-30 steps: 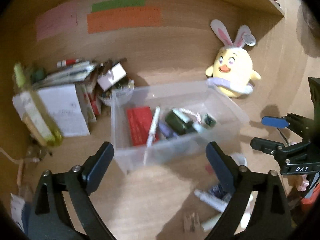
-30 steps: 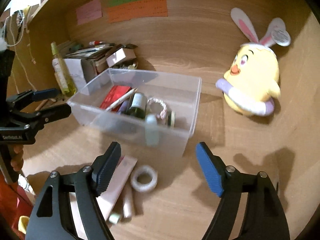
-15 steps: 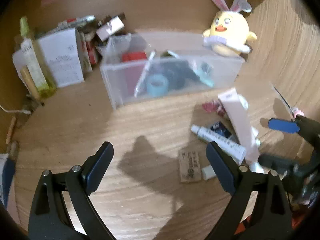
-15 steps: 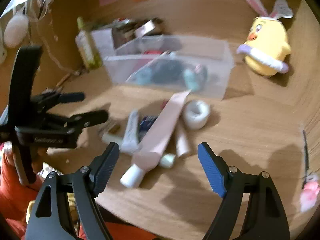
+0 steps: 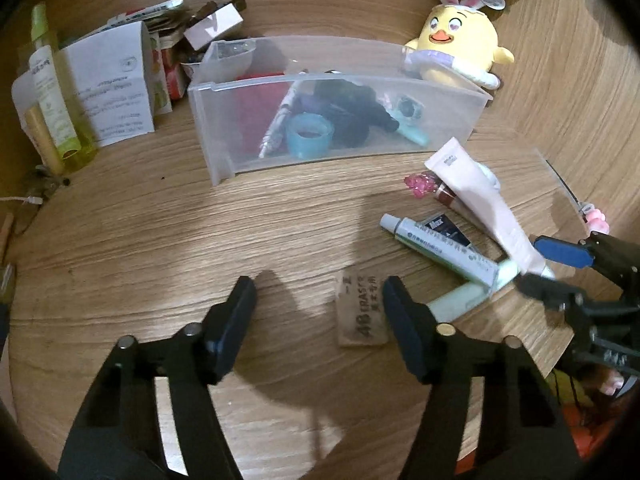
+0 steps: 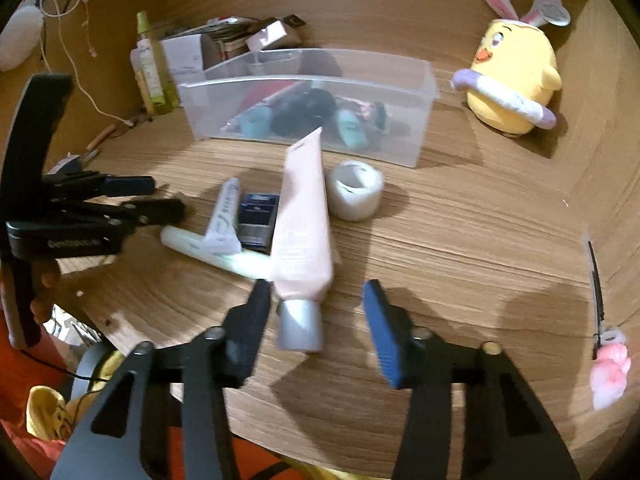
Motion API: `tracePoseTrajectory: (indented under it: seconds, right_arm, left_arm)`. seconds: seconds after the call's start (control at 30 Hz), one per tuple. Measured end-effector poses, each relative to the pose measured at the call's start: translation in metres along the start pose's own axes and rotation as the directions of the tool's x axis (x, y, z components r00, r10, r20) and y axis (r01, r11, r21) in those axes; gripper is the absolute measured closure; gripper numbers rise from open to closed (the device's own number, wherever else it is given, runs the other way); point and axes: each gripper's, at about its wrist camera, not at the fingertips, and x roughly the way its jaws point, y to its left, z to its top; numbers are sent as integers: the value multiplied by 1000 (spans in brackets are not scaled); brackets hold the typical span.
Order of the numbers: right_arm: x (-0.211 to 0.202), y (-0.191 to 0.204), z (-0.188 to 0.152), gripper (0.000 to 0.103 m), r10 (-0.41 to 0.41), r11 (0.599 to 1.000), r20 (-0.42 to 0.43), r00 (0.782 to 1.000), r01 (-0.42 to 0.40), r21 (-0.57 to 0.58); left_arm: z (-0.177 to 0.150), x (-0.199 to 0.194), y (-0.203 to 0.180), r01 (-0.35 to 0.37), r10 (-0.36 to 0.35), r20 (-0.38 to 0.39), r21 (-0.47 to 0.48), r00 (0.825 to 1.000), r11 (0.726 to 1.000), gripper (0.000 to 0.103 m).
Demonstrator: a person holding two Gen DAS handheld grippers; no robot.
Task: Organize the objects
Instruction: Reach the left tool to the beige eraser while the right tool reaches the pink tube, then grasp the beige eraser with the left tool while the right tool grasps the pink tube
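In the left wrist view my left gripper (image 5: 320, 312) hangs low over the wooden desk, its jaws closing. A brown eraser (image 5: 362, 312) lies flat between them, close to the right finger, and no pad touches it. My right gripper (image 6: 316, 320) is closing around the silver cap of a pink tube (image 6: 304, 216); a gap remains at the blue pad. The same tube (image 5: 480, 200) runs into the right gripper (image 5: 548, 268) at the right edge. Behind stands a clear bin (image 5: 340, 84) holding several small items.
Beside the pink tube lie a white-green tube (image 5: 436, 248), a pale green tube (image 5: 460, 300), a dark box (image 6: 258, 216) and a white tape roll (image 6: 356, 192). A yellow plush chick (image 6: 516, 80) sits at the back right, with boxes and a bottle (image 5: 52, 92) at the back left.
Both grippers dropped from above the bin to the loose items in front of it. Both pairs of jaws narrowed, and the pink tube's cap now sits between the right jaws.
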Motion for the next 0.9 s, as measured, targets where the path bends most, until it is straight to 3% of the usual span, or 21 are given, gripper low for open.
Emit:
tracePoseTrajectory:
  seconds: [0.13,0.27,0.37,0.43,0.67,0.9]
  right_arm:
    - [1,-10,-1,78,-9,1000,3,1000,9,8]
    - [0,-15,-2,83,-23,1000,13,1000,23,8]
    - [-3,-19,-3,83,-32,999,23,999,31,14]
    - [-7,-19,-3,83,-31,999,37,999,31,16]
    - [-28,-21,9,83,-22,1000,115,993,20,19]
    - [-53,-26,31,83,-12,999,212,977,4,39]
  left_arm:
    - [-4,-5,-1,29,-29,2,-14,1000,999,40]
    - [-9,-4,-14,-7,7,12,38,1000,999,43]
    - [-10,-3,-22,-35,33,33,72,999,997,60]
    - [-10,-3,-24,-27,25,37,78,999,997,80]
    - [-8,-7,-16,-18,16,58,25,998,1000,80]
    - [10,-37,-8,-10,14,172,-24,985,1000,80]
